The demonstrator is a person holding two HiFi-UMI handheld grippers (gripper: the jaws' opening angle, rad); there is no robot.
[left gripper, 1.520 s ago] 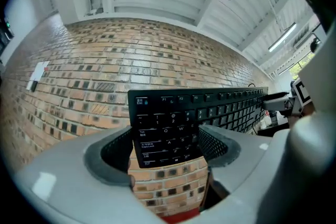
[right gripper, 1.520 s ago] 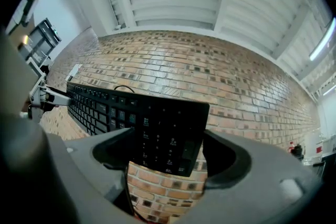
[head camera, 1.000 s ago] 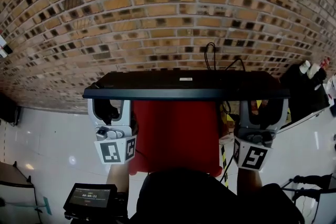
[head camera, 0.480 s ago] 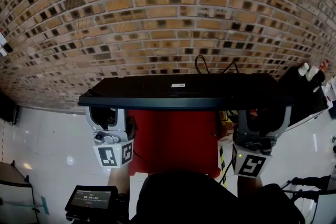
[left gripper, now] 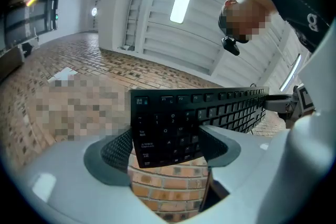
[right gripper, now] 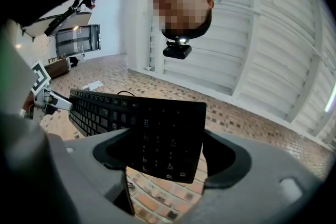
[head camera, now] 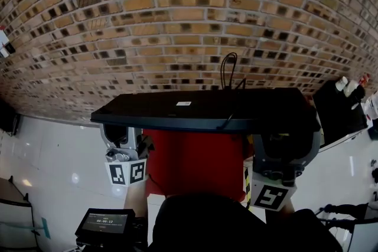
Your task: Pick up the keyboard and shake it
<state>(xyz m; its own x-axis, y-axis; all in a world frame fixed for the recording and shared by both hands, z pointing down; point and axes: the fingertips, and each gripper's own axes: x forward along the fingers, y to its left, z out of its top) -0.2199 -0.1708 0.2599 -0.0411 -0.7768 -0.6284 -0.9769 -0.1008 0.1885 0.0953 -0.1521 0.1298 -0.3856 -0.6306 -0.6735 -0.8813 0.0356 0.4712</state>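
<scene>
A black keyboard [head camera: 201, 109] hangs in the air in the head view, its underside with a small white label facing up. My left gripper [head camera: 121, 138] is shut on its left end and my right gripper [head camera: 286, 144] on its right end. The left gripper view shows the keys of the keyboard [left gripper: 168, 134] clamped between the pads of the left gripper [left gripper: 165, 149]. In the right gripper view the number-pad end of the keyboard [right gripper: 157, 134] sits between the pads of the right gripper [right gripper: 165, 152]. The cable [head camera: 227, 71] loops off the far edge.
A red surface [head camera: 195, 162] lies under the keyboard. Brick-patterned ground [head camera: 177, 20] fills the far side. A black table [head camera: 339, 112] with bottles stands at the right. A small screen device [head camera: 106, 224] sits at the lower left, by white tiles [head camera: 53, 156].
The keyboard has tilted: its right end has risen toward the camera with my right gripper, while the left end and my left gripper have sunk. Both grips hold.
</scene>
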